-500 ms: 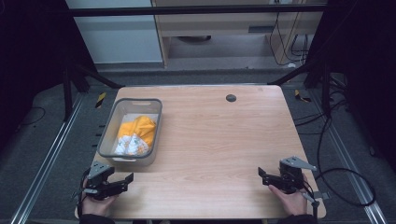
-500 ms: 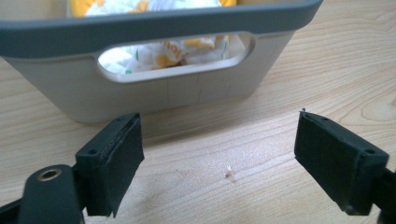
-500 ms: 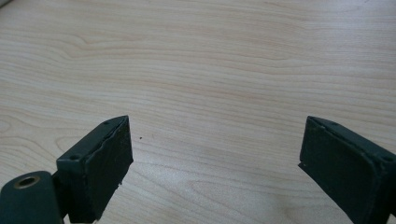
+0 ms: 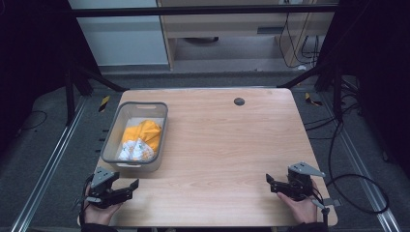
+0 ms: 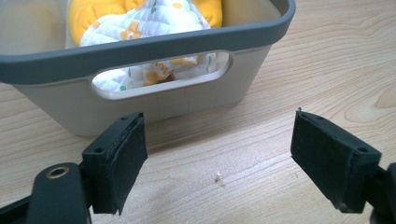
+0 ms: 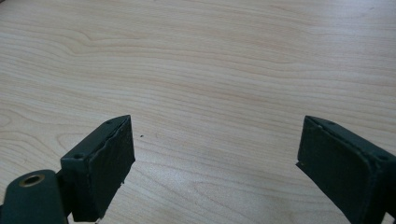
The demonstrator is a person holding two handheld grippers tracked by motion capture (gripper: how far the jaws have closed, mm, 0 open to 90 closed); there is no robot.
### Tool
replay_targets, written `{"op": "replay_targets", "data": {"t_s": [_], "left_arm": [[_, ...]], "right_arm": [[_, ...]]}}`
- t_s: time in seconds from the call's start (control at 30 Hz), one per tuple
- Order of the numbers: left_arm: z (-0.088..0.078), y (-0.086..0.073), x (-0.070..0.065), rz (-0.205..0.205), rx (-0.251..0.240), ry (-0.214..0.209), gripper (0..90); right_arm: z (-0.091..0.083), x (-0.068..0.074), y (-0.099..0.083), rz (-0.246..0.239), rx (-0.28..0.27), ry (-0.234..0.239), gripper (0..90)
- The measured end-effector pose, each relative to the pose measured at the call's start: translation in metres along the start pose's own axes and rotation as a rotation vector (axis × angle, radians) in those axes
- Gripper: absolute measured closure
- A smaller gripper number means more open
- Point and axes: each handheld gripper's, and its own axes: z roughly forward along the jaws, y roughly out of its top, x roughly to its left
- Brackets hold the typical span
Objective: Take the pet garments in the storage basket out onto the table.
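Left tongs [image 4: 126, 189] released, nearer; grey bin [image 4: 117, 165] of yellow cloth [image 4: 144, 131] at twelve o'clock. Right tongs [image 4: 271, 182] released, well apart.

Grey bin [image 4: 114, 137], table's left side, holding yellow-and-white quilted cloth [image 4: 140, 139]

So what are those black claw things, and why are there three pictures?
A person sits at a wooden table and holds a grabbing tool in each hand: the left gripper and the right gripper. One picture comes from a camera overhead. The other two come from small cameras riding on the tools, so you see each tool's black fingers up close. Both tools are open and hold nothing. On the table is a grey bin with a yellow and white cloth inside.
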Motion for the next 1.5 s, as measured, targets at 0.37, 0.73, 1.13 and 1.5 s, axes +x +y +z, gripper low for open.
{"op": "replay_targets", "data": {"t_s": [0.37,0.73,1.13,1.5], "left_arm": [[-0.008,0.008,-0.002,0.001,-0.035,-0.004,18.0],[-0.017,0.021,-0.007,0.004,-0.068,-0.021,17.9],[-0.019,0.035,-0.008,0.032,-0.064,-0.025,17.8],[-0.016,0.067,-0.015,0.072,-0.077,-0.027,17.4]], "right_arm": [[0.002,0.001,0.000,-0.024,-0.008,-0.009,10.8],[0.002,0.002,-0.002,-0.038,-0.004,-0.020,11.5],[0.002,0.001,-0.002,-0.029,-0.003,-0.022,11.6],[0.003,0.001,-0.003,-0.034,-0.003,-0.027,11.7]]}}
